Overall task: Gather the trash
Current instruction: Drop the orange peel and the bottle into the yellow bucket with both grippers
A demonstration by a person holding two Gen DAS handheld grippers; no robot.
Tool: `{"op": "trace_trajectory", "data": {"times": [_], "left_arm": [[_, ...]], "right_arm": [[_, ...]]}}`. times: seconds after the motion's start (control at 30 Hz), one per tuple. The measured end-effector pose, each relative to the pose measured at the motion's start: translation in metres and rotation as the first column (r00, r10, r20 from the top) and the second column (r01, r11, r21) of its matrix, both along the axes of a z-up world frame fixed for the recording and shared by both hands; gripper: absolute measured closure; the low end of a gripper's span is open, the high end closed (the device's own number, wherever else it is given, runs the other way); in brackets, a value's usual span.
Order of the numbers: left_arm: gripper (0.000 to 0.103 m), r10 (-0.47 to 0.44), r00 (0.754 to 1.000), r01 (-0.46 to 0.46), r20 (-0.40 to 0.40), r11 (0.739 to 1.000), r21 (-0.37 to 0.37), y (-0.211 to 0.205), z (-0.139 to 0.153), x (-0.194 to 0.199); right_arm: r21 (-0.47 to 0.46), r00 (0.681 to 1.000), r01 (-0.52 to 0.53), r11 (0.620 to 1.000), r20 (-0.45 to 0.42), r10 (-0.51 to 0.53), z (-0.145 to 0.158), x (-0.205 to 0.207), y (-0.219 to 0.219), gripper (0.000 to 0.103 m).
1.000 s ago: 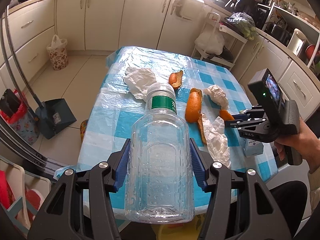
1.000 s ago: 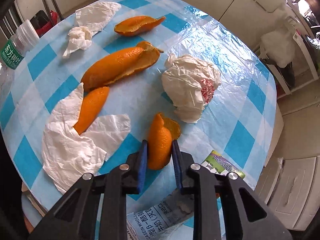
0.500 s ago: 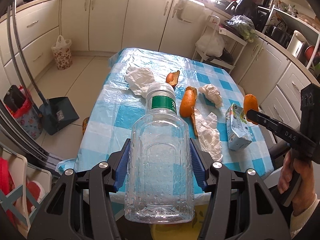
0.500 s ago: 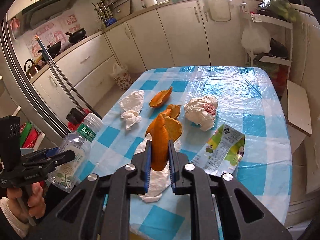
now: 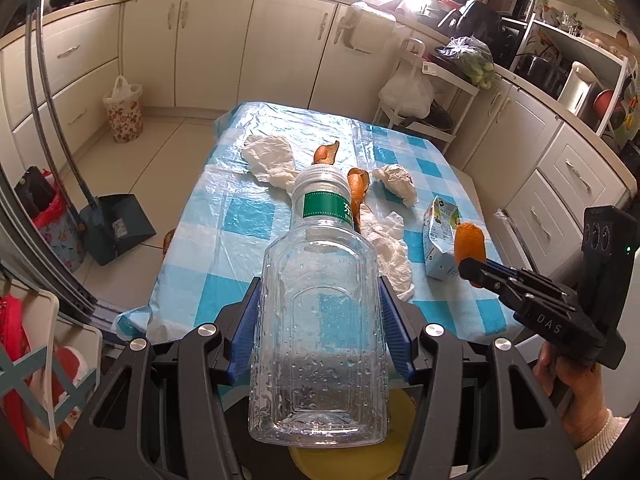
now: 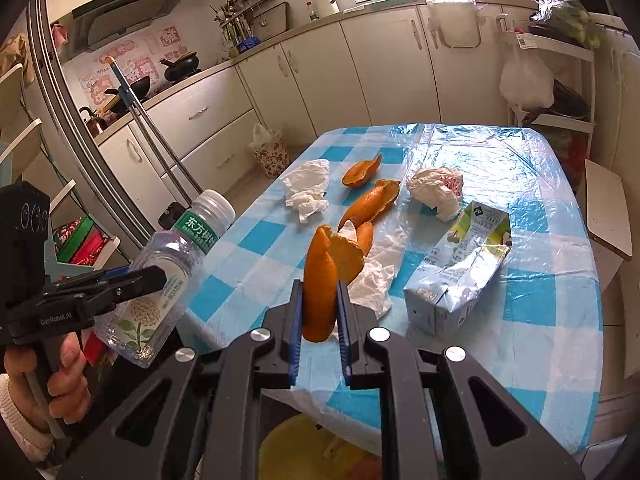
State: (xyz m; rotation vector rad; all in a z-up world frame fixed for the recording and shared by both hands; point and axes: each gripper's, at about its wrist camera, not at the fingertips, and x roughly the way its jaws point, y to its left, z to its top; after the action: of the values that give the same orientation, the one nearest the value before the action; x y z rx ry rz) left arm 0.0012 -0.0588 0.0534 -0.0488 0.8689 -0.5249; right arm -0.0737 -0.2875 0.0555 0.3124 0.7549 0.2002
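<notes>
My left gripper (image 5: 318, 300) is shut on a clear plastic bottle (image 5: 320, 320) with a green label, held off the near table edge; the bottle also shows in the right wrist view (image 6: 168, 276). My right gripper (image 6: 318, 296) is shut on an orange peel (image 6: 320, 280), held above the table's near edge; the peel also shows in the left wrist view (image 5: 469, 242). On the blue checked table (image 6: 540, 280) lie more orange peels (image 6: 372, 200), crumpled tissues (image 6: 306, 190), a crumpled wrapper (image 6: 438, 190) and a flattened carton (image 6: 464, 268). A yellow bin (image 6: 304, 448) sits below both grippers.
A dustpan (image 5: 118, 222) and broom handle (image 5: 56, 112) stand on the floor left of the table. A flowered bag (image 5: 126, 114) stands by the cabinets. A white rack (image 5: 424, 92) with bags stands behind the table. Cabinets line the walls.
My right gripper has lifted the orange peel off the table and pulled it back over the near edge. My left gripper has drawn back with the bottle, and the yellow bin shows below.
</notes>
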Motion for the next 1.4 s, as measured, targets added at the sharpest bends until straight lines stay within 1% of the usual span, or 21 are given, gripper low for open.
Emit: {"op": "trace_trajectory", "data": {"times": [0.2,0.4,0.53,0.6,0.73,0.87,0.97,1.03,1.13,1.2,1.33,1.4], "left_arm": [[0.05,-0.011,1.0,0.011,0.008,1.0,-0.008,0.007,0.004,-0.019],[0.05,-0.021,1.0,0.021,0.002,1.0,-0.013,0.018,0.0,-0.04],[0.05,-0.031,1.0,0.031,-0.001,0.999,-0.017,0.024,-0.005,-0.053],[0.05,-0.038,0.999,0.038,-0.006,0.999,-0.013,0.026,-0.009,-0.06],[0.05,-0.053,0.998,0.053,-0.045,0.999,-0.01,0.029,-0.026,-0.073],[0.05,-0.08,0.993,0.082,-0.081,0.997,0.011,0.023,-0.044,-0.086],[0.05,-0.113,0.988,0.117,-0.108,0.992,0.035,0.012,-0.057,-0.096],[0.05,-0.137,0.982,0.144,-0.13,0.988,0.053,0.003,-0.068,-0.102],[0.05,-0.165,0.972,0.181,-0.168,0.98,0.079,-0.01,-0.085,-0.107],[0.05,-0.184,0.963,0.206,-0.199,0.973,0.099,-0.021,-0.098,-0.109],[0.049,-0.212,0.94,0.262,-0.268,0.951,0.166,-0.043,-0.128,-0.112],[0.049,-0.221,0.934,0.276,-0.281,0.945,0.175,-0.047,-0.134,-0.112]], "right_arm": [[0.004,1.0,0.006,1.0,-0.009,-0.006,-0.004,-0.021,0.008,0.087],[0.001,1.0,0.001,1.0,-0.027,-0.001,-0.011,-0.047,0.021,0.087],[-0.005,0.997,-0.017,1.0,-0.071,0.016,-0.02,-0.06,0.03,0.087],[-0.024,0.993,-0.033,0.999,-0.117,0.03,-0.03,-0.067,0.038,0.087],[-0.061,0.975,-0.083,0.995,-0.214,0.068,-0.049,-0.076,0.051,0.087],[-0.093,0.952,-0.134,0.987,-0.29,0.101,-0.065,-0.08,0.061,0.087],[-0.108,0.928,-0.167,0.98,-0.353,0.119,-0.079,-0.082,0.066,0.087],[-0.108,0.906,-0.193,0.975,-0.4,0.135,-0.09,-0.083,0.07,0.086],[-0.124,0.884,-0.213,0.969,-0.446,0.137,-0.098,-0.084,0.074,0.084],[-0.132,0.883,-0.19,0.973,-0.456,0.111,-0.1,-0.085,0.07,0.07],[-0.107,0.904,-0.077,0.991,-0.427,0.024,-0.092,-0.087,0.047,0.065],[-0.09,0.919,-0.024,0.996,-0.394,-0.014,-0.087,-0.092,0.036,0.063]]}}
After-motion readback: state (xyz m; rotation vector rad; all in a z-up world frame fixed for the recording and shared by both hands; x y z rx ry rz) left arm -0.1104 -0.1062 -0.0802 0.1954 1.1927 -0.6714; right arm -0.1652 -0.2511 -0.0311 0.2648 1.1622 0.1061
